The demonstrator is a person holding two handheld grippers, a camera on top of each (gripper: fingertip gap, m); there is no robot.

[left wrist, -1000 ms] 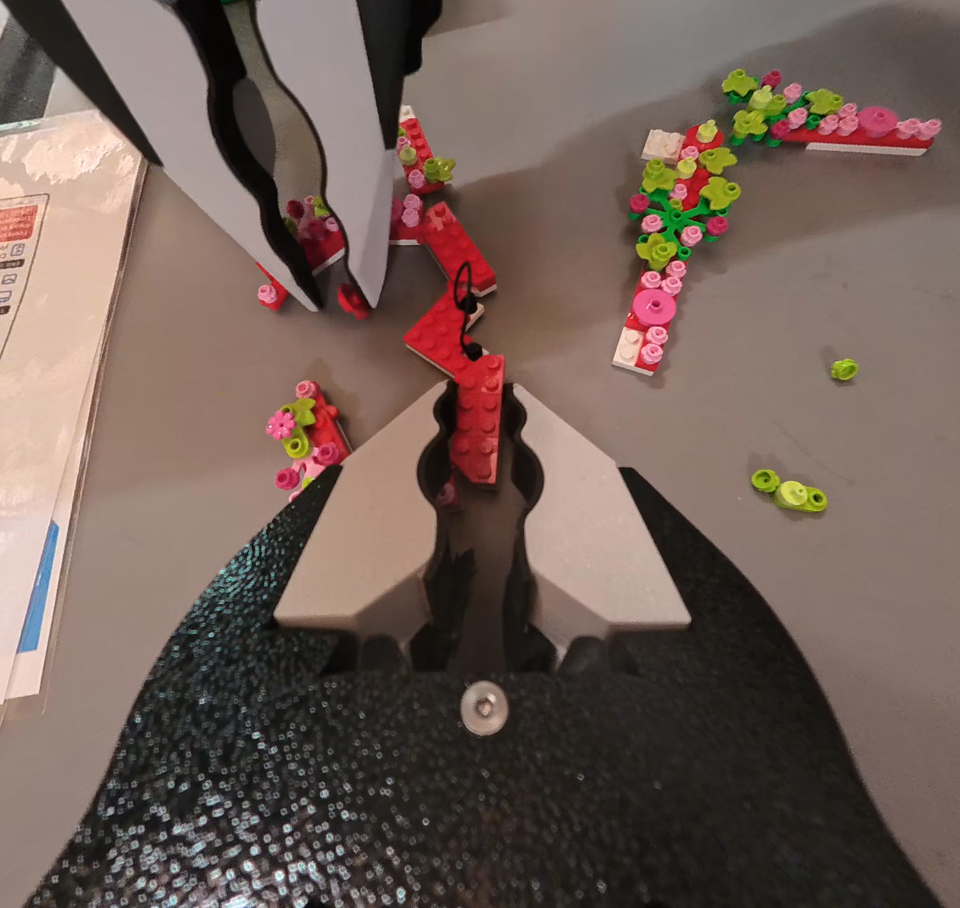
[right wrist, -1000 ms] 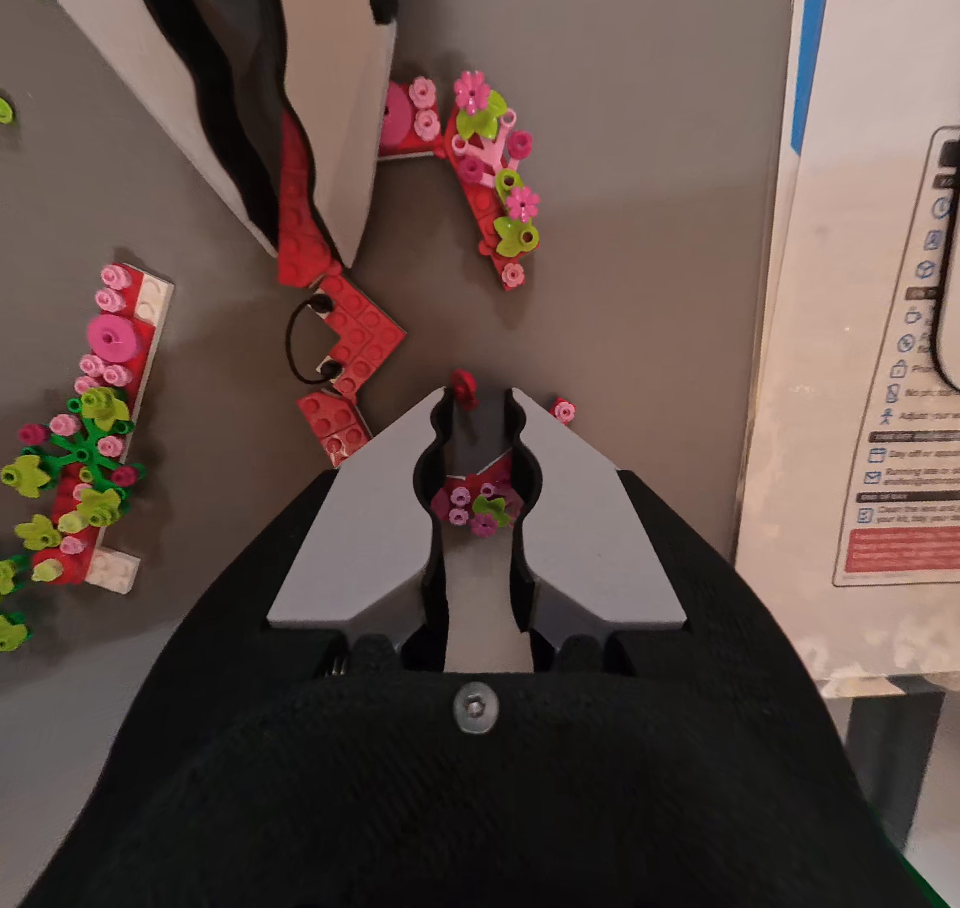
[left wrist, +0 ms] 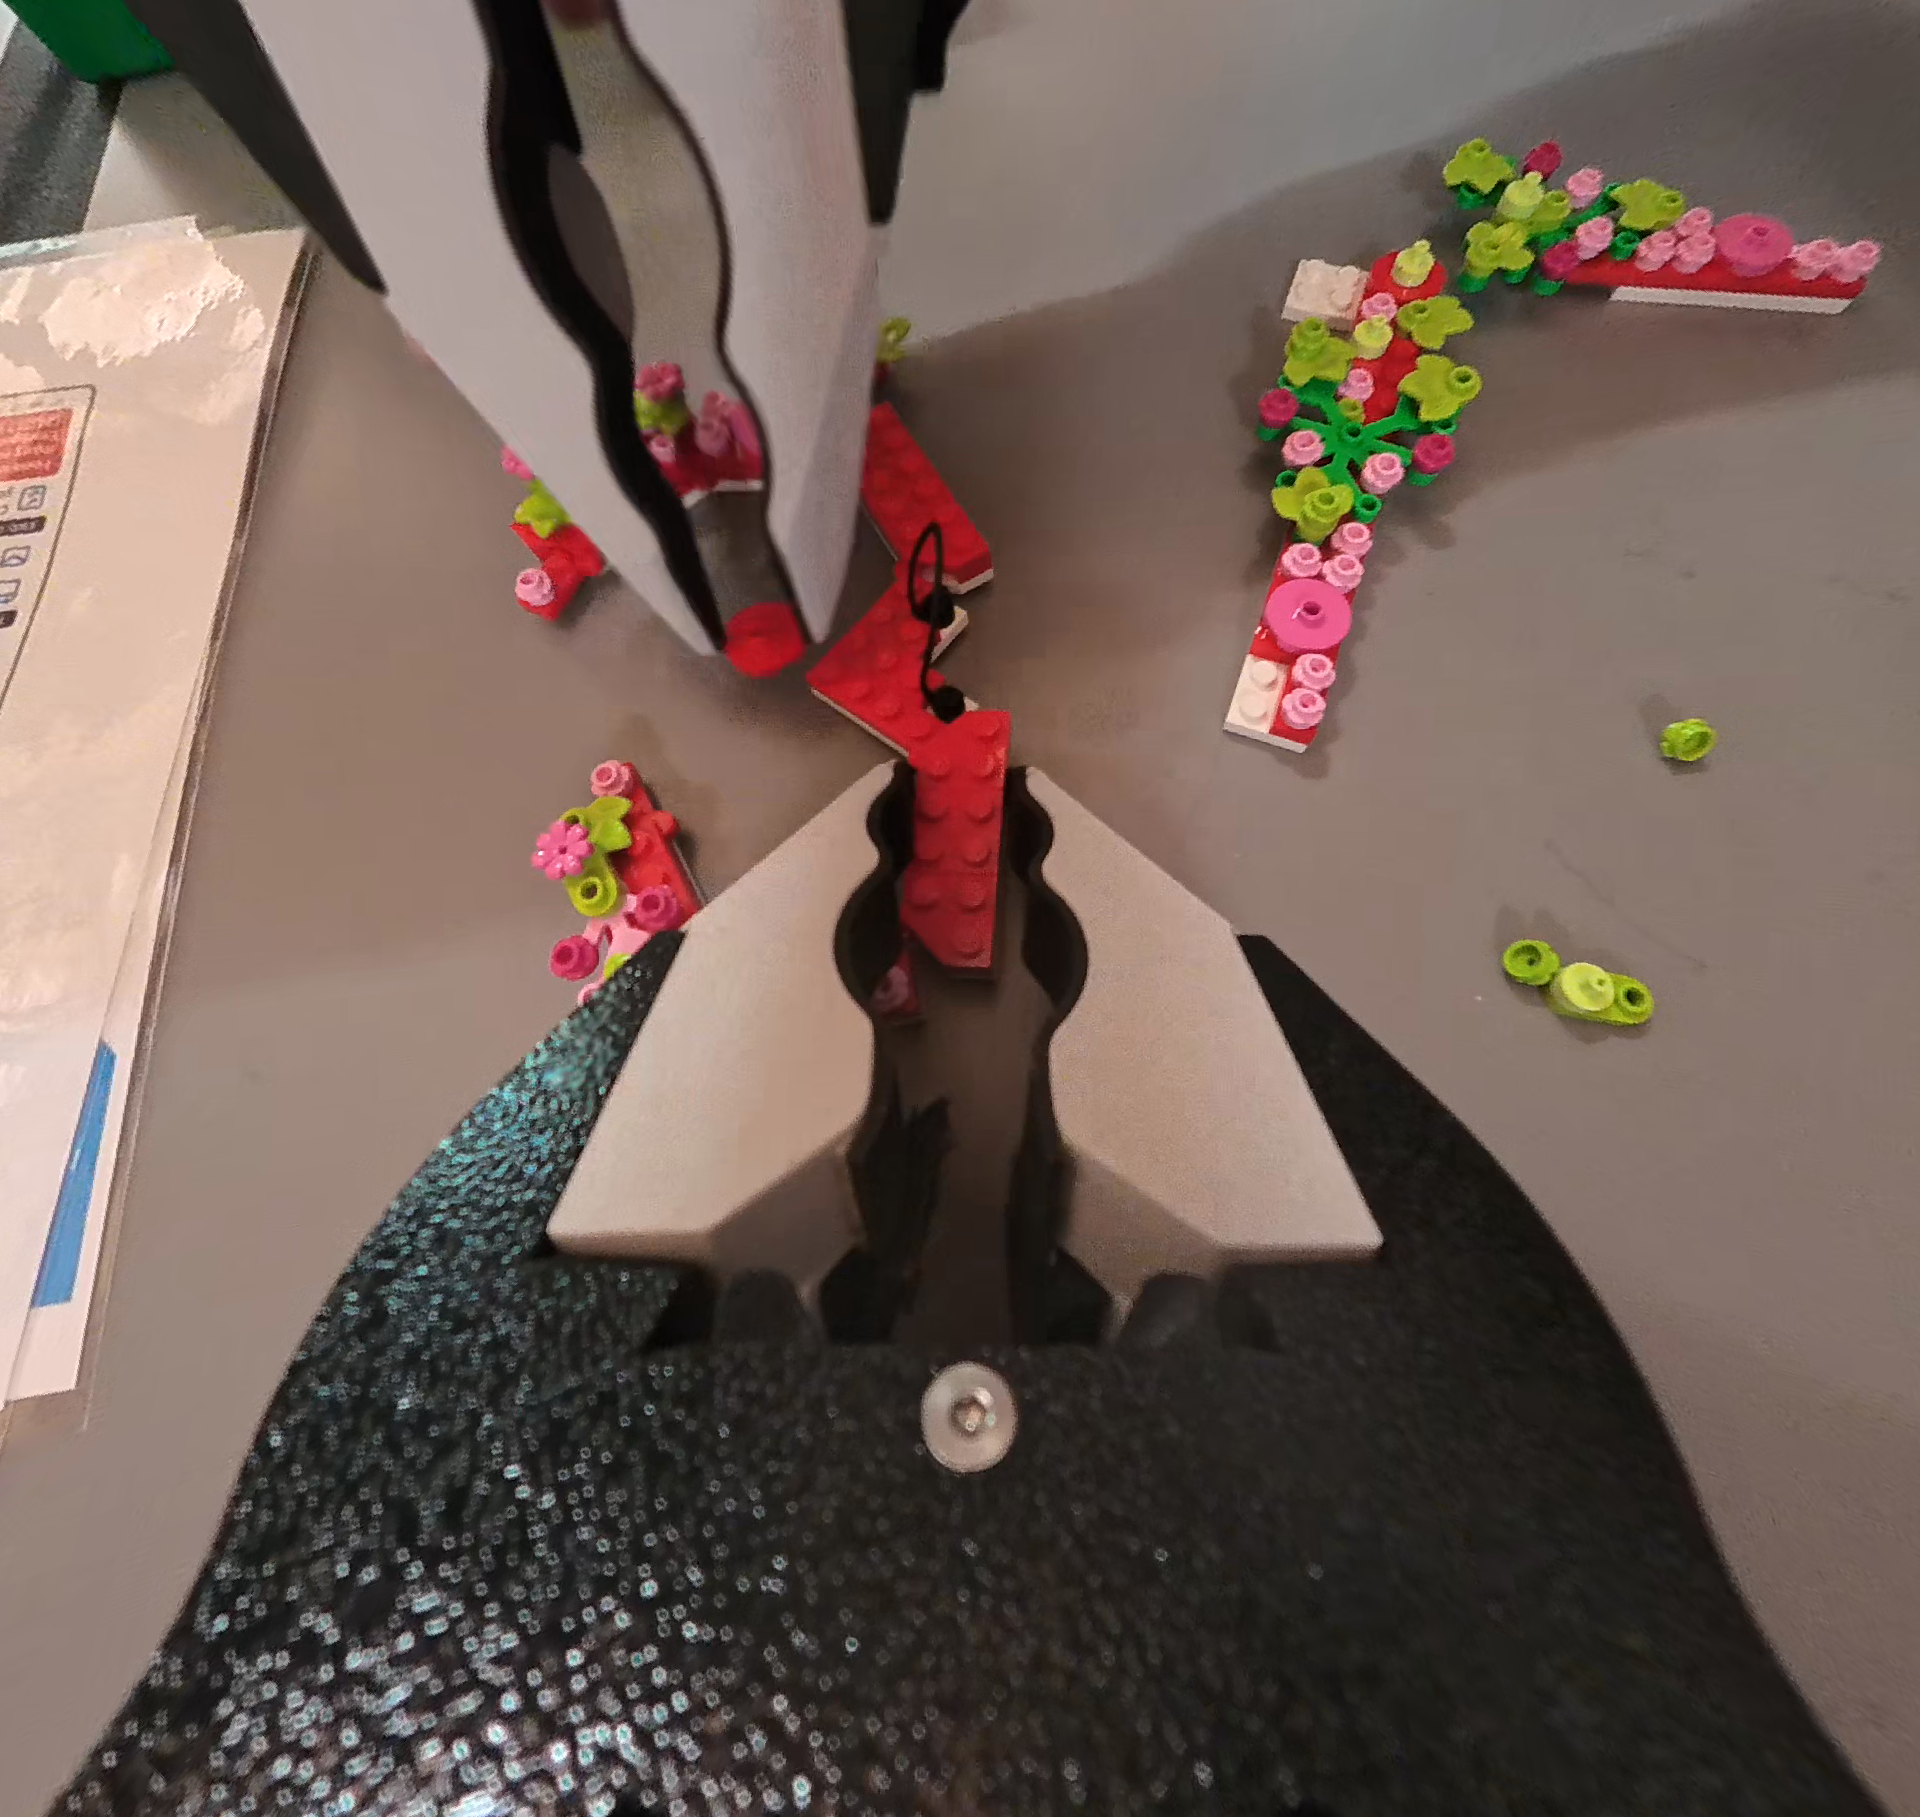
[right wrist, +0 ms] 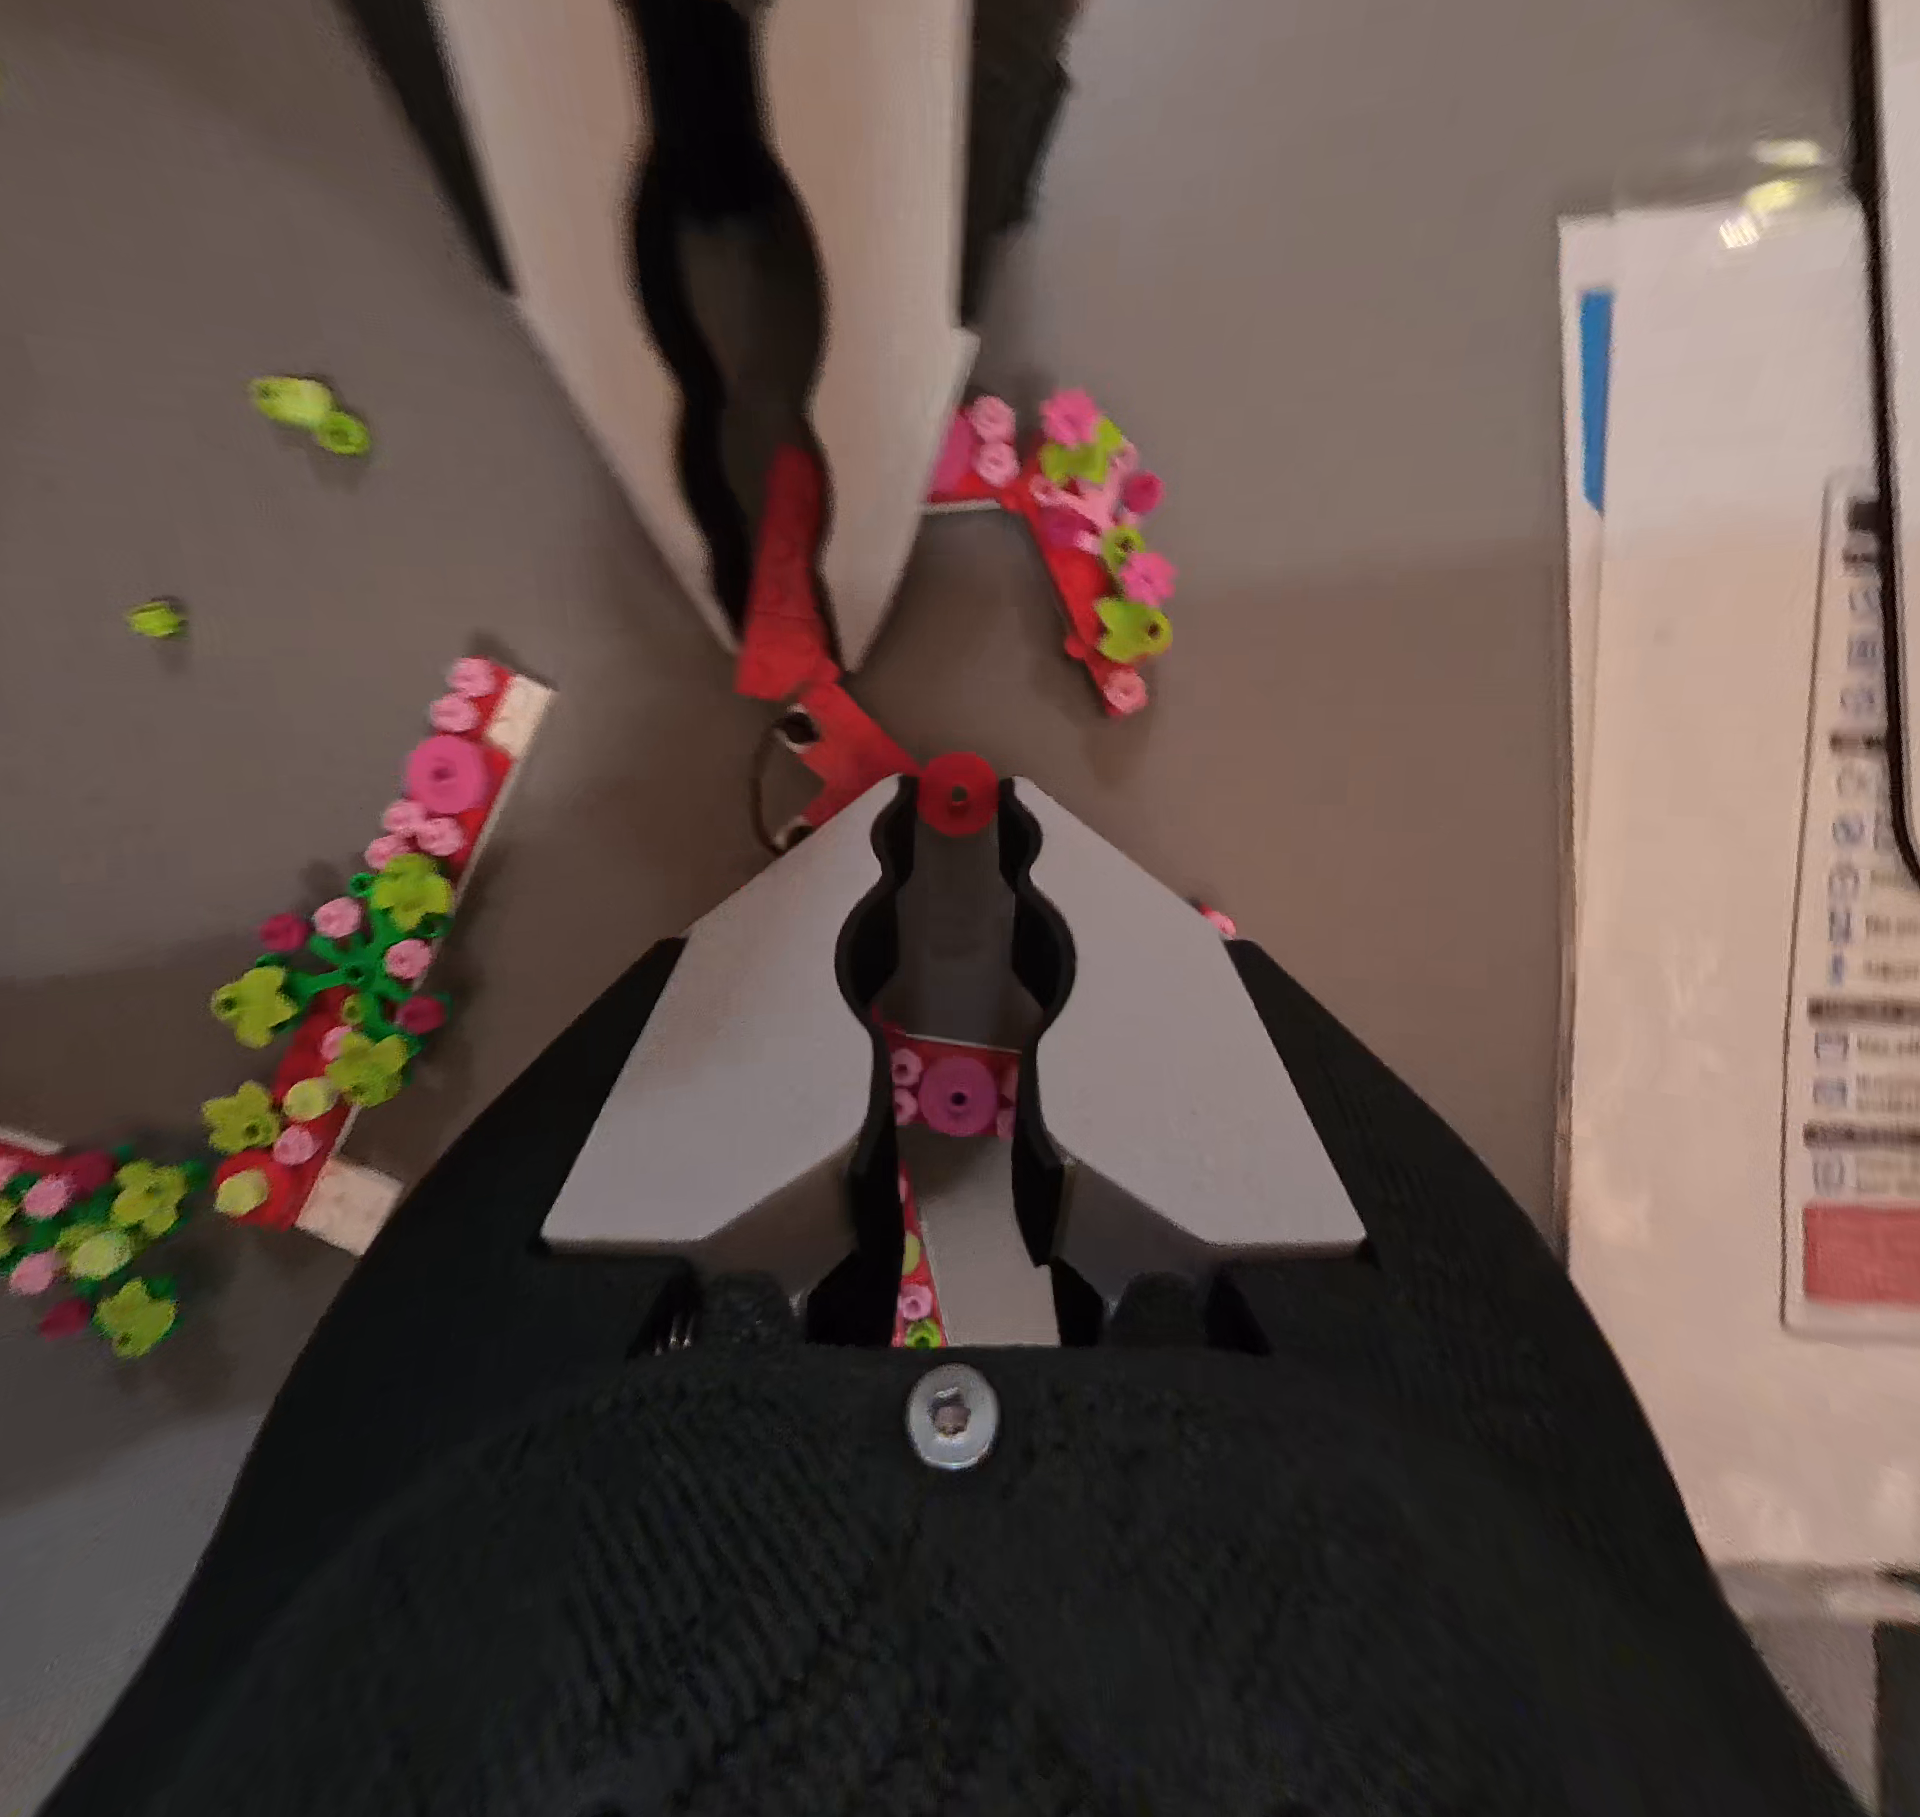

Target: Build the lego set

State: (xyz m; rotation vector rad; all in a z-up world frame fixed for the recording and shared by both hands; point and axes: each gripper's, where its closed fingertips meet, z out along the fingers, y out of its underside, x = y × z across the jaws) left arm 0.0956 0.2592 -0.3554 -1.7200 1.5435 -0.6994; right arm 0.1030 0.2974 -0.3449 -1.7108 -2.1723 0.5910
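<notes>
My left gripper (left wrist: 961, 780) is shut on the end of a chain of red plates (left wrist: 956, 863) that lies on the grey table; a black string loop (left wrist: 925, 572) sits on the chain. My right gripper (right wrist: 956, 791) is shut on a small red round piece (right wrist: 958, 799) at its tips, just beside the chain's middle plate (right wrist: 842, 749). In the left wrist view the right gripper (left wrist: 766, 640) comes down from above with the round piece (left wrist: 764, 643). In the right wrist view the left gripper (right wrist: 795, 650) enters from the top. A flowered segment (right wrist: 951, 1092) lies under the right fingers.
Flowered red segments lie around: two at the right (left wrist: 1340, 479) (left wrist: 1662, 250) and one at the left (left wrist: 613, 853). Loose lime pieces (left wrist: 1579, 983) (left wrist: 1688, 739) sit at the right. An instruction booklet in a plastic sleeve (left wrist: 104, 728) (right wrist: 1714, 832) lies along the side. The gap from one gripper's tips to the other's is roughly 4 centimeters.
My right gripper has moved forward with the red round piece, closer to the red plate chain and the left gripper. The left gripper keeps its hold on the plate.
</notes>
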